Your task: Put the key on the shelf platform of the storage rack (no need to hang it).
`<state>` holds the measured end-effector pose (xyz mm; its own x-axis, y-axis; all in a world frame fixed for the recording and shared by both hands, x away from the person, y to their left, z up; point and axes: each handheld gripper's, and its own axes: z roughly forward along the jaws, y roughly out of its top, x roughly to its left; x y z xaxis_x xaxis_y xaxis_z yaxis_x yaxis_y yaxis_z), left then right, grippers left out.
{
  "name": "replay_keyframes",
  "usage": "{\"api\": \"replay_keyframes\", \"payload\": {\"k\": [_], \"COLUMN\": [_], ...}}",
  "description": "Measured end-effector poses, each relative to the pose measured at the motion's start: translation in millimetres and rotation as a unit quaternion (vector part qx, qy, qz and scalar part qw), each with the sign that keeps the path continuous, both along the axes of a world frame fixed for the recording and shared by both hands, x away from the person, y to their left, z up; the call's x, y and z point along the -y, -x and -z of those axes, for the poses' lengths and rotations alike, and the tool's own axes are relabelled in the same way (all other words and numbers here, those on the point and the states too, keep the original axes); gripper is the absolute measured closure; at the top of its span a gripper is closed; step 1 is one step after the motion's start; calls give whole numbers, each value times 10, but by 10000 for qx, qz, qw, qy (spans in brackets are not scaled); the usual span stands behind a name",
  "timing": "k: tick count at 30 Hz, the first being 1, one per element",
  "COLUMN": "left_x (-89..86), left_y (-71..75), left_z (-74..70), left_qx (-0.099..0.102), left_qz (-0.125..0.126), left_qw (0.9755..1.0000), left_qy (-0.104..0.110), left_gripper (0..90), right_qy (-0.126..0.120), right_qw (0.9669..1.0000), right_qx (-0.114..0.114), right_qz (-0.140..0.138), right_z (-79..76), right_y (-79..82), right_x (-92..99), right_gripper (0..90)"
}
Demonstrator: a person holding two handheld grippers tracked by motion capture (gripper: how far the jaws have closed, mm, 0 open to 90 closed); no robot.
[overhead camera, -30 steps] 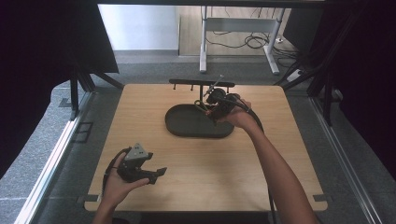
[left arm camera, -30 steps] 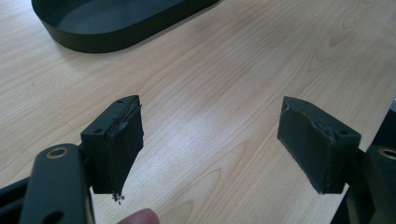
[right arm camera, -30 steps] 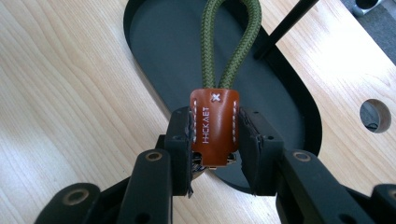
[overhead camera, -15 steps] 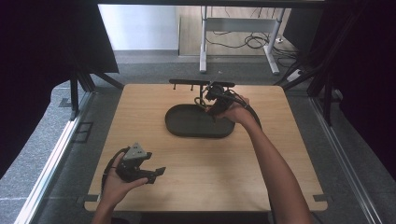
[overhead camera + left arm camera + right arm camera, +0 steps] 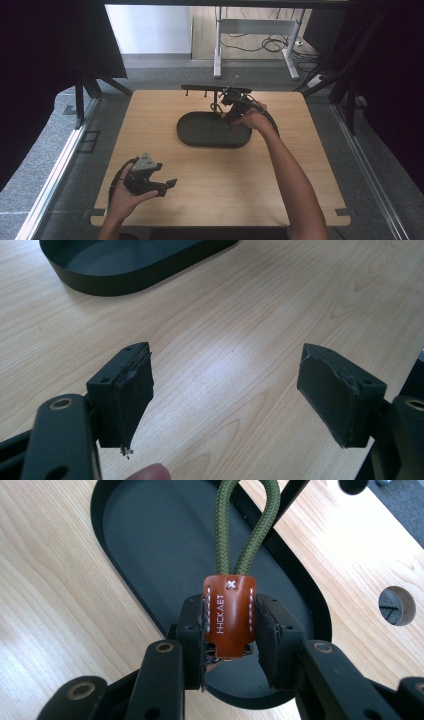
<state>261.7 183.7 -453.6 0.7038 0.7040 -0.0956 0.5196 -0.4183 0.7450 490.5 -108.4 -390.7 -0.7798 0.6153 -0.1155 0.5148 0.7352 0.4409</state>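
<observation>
tag text: brown leather tag (image 5: 229,617) stamped "HICKAET", white stitching
right gripper (image 5: 230,630): clamped on tag, olive cord loop (image 5: 247,525) rising beyond fingertips, over black tray (image 5: 150,545)
left gripper (image 5: 225,390): jaws apart, nothing between
change: right gripper shifted slightly toward the stand; left unmoved

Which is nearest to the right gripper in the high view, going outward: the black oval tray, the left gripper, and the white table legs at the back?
1. Black oval tray: right under the right gripper, which holds a brown leather tag.
2. White table legs: on the floor past the far edge.
3. Left gripper: by the near left corner.
</observation>
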Motion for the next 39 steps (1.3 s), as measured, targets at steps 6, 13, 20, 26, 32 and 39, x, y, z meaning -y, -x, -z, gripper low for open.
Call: {"api": "replay_keyframes", "payload": {"k": [6, 13, 20, 26, 32, 39], "left_x": [-14, -5, -9, -10, -13, -19], "left_y": [-1, -3, 1, 1, 1, 2], "left_z": [-3, 4, -1, -1, -2, -4], "left_qx": [2, -4, 12, 13, 17, 17], "left_qz": [-1, 4, -2, 1, -6, -17], "left_qw": [10000, 10000, 10000, 10000, 10000, 10000], "left_qy": [-8, -14, -12, -13, -17, -7], "left_gripper": [228, 228, 228, 228, 228, 228], "right_qy": [-10, 23, 4, -18, 11, 67], "right_qw": [10000, 9999, 9998, 9998, 9998, 9997], "right_qx": [-68, -166, -190, -200, -195, -237], "right_qz": [-24, -2, -35, -13, -18, 57], "right_z": [106, 267, 384, 465, 530, 592], "right_y": [-52, -86, -103, -109, -100, -103], "right_x": [-41, -68, -79, -78, -87, -63], "right_gripper": [669, 669, 668, 667, 664, 662]}}
